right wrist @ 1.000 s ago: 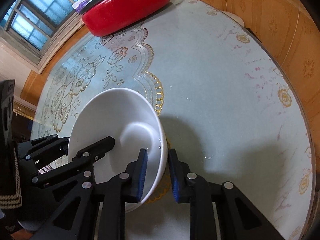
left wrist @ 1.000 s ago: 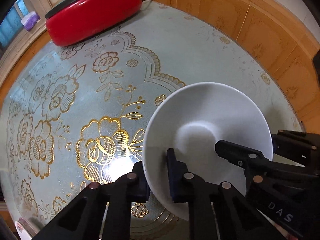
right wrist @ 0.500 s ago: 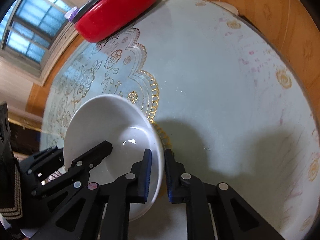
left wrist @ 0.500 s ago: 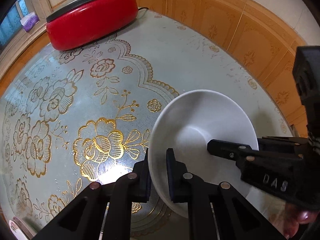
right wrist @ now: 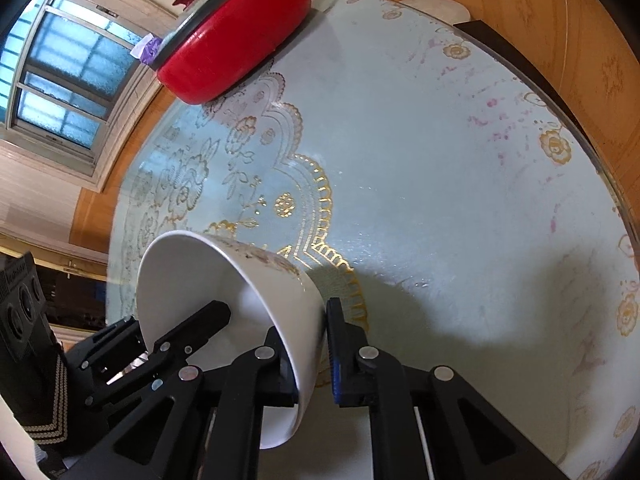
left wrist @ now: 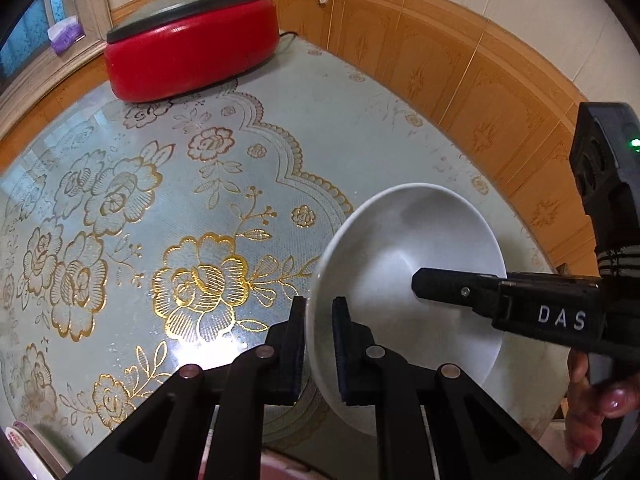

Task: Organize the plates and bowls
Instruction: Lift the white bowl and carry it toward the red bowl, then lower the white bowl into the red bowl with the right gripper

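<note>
**White bowl pinched at two sides of its rim**

White and glossy, the bowl (left wrist: pixel 404 280) is held above the tabletop (left wrist: pixel 360 120), tipped so that its hollow faces the left wrist camera. The left gripper (left wrist: pixel 319 344) is clamped on the near left part of the rim, one pad outside the wall and one inside. The right gripper (right wrist: pixel 316 344) is closed on the opposite part of the rim in the same manner; in its own view the bowl's wall runs up between the two pads, the outer one blue-faced, and the bowl leans away to the left. In the left view the right gripper comes in from the right edge, one black finger lying across the inside of the bowl, lettered "DAS" on its body, with fingertips (left wrist: pixel 600 400) of the person's hand below it.

The tabletop is pale blue under glass, patterned with gold roses and a scalloped gold border. At its far side stands a red pan (left wrist: pixel 192 48) with a grey lid and red knob, well apart from the bowl. Behind it a window (right wrist: pixel 60 80) lets in daylight, and orange panelling lines the wall (left wrist: pixel 480 80).
</note>
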### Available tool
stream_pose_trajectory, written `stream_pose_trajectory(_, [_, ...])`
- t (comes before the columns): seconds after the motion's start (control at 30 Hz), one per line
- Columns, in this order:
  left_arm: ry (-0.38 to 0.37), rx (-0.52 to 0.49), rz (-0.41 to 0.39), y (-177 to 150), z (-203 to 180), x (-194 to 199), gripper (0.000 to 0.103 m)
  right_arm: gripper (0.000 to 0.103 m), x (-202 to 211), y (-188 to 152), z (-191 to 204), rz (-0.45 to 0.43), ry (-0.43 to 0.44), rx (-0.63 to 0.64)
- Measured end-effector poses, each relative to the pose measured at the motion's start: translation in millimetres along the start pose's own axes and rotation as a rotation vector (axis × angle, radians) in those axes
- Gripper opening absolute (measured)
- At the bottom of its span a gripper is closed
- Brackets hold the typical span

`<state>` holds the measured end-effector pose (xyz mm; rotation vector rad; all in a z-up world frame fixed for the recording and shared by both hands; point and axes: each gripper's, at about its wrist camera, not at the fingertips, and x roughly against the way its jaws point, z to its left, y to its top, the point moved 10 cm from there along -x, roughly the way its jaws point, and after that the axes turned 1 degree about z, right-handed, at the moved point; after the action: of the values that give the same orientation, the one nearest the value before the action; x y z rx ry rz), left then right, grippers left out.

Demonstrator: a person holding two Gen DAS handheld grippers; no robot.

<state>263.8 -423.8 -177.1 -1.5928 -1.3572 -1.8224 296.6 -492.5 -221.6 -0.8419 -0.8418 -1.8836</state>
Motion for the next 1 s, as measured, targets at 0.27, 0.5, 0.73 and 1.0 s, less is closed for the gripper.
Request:
stream_pose_trajectory(0.27, [-0.020, 0.031, -0.070, -0.5, 6.7, 42.1, 0.013, 0.012, 28.7, 1.3, 30.5, -0.031, 0.027, 0.055])
stream_pose_trajectory(0.5, [-0.024, 0.087, -0.123, -19.4, 35.7, 83.6, 0.014, 0.014, 42.1, -13.7, 73.4, -0.025, 0.079, 0.110])
stream_pose_trajectory(0.73, [-0.003, 0.131, -0.144, -57.5, 68.8, 118.0, 0.015, 0.015, 37.3, -45.7, 118.7, 0.010, 0.108, 0.169])
stream_pose_trajectory(1.0, [-0.002, 0.191, -0.116, -111.9, 100.7, 129.8, 0.016, 0.015, 11.4, -94.5, 150.5, 0.092, 0.107, 0.197])
